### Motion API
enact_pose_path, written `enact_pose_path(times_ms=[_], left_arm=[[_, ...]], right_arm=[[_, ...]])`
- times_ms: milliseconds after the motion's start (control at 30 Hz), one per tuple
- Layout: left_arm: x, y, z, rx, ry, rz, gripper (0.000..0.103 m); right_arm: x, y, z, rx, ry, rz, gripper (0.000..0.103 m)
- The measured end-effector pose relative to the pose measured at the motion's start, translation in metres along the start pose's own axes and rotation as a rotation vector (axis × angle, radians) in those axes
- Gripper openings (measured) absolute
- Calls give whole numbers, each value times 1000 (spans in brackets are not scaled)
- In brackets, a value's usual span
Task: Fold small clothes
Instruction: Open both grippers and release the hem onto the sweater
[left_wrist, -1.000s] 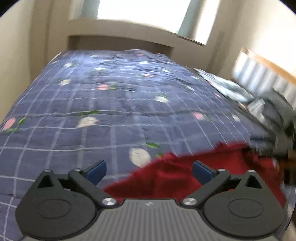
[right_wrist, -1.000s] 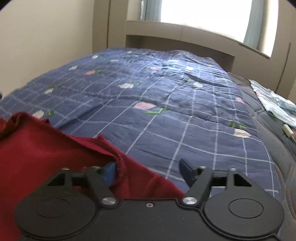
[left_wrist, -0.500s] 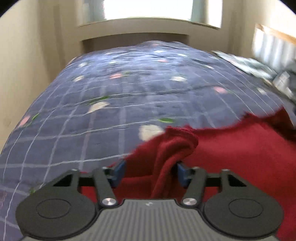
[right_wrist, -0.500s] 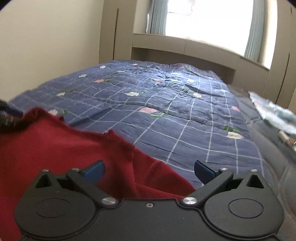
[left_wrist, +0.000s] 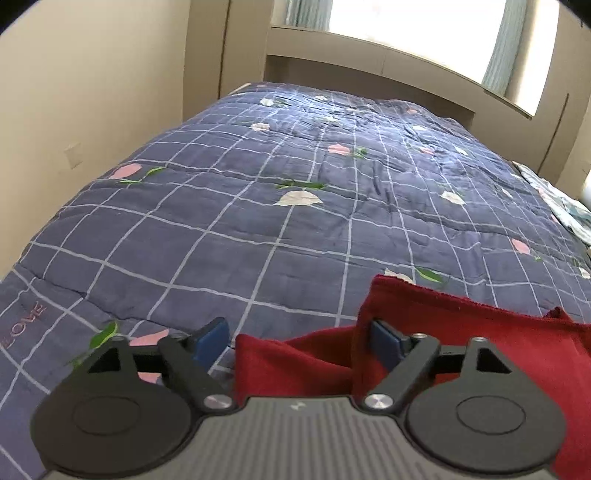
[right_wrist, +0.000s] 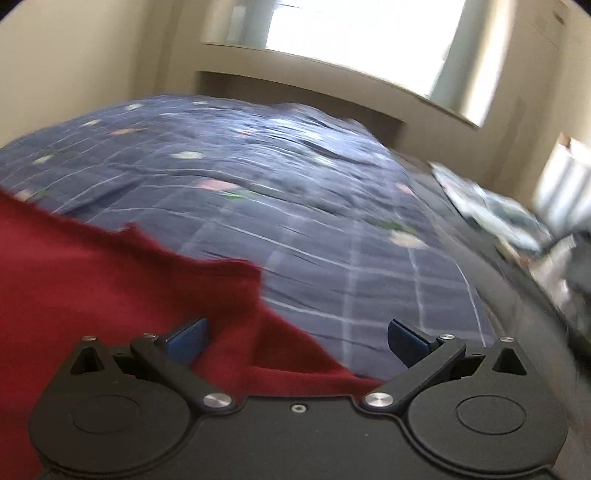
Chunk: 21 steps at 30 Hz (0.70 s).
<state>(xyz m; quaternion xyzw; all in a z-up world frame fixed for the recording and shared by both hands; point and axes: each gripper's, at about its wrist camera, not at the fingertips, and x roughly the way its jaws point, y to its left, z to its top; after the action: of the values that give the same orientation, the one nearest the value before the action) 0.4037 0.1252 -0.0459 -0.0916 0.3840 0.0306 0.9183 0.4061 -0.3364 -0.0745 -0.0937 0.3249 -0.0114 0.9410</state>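
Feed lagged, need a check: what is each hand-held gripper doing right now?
Left hand-held gripper: jaws opening, red garment bunched between them, not clamped.
Right hand-held gripper: open wide, garment edge lying between the jaws, not gripped.

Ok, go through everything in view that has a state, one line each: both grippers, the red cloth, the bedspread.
left gripper: jaws opening, a raised fold of the red garment between them, not pinched.
right gripper: wide open, garment edge lying between the jaws, not gripped.
red garment: on the bed, rumpled, one corner folded up, not neatly folded.
blue checked quilt: spread over the bed, lightly wrinkled.
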Motion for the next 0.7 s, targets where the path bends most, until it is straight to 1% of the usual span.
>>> enact_pose_path(times_ms=[67, 133, 200, 267, 367, 467, 533, 567, 633, 700], left_arm=[[-5, 0, -1, -10, -18, 3, 96], [-14, 1, -2, -23, -44, 4, 98], [-28, 5, -6, -38, -74, -5, 100], [-43, 10, -14, -56, -108, 2, 103], [-66, 14, -31, -79, -150, -13, 103], [-83, 16, -55, -118, -155, -37, 103], [-91, 17, -74, -149, -153, -56, 103], [-94, 17, -83, -163, -153, -64, 103], [-98, 18, -100, -196, -152, -68, 103], [-99, 19, -114, -226, -150, -64, 103]], right_arm=[[-1, -3, -4, 19, -6, -25, 102], [-5, -1, -6, 13, -27, -42, 102], [-12, 1, -8, 10, -49, -62, 102], [-20, 0, -8, 25, -55, -69, 102], [-32, -2, -8, 59, -49, -75, 102], [-52, 4, -14, 97, -61, -74, 102], [-68, 12, -20, 119, -77, -48, 102], [-75, 18, -23, 114, -86, -38, 102], [-91, 36, -27, 50, -103, -32, 102], [-104, 54, -31, -10, -131, -58, 102]])
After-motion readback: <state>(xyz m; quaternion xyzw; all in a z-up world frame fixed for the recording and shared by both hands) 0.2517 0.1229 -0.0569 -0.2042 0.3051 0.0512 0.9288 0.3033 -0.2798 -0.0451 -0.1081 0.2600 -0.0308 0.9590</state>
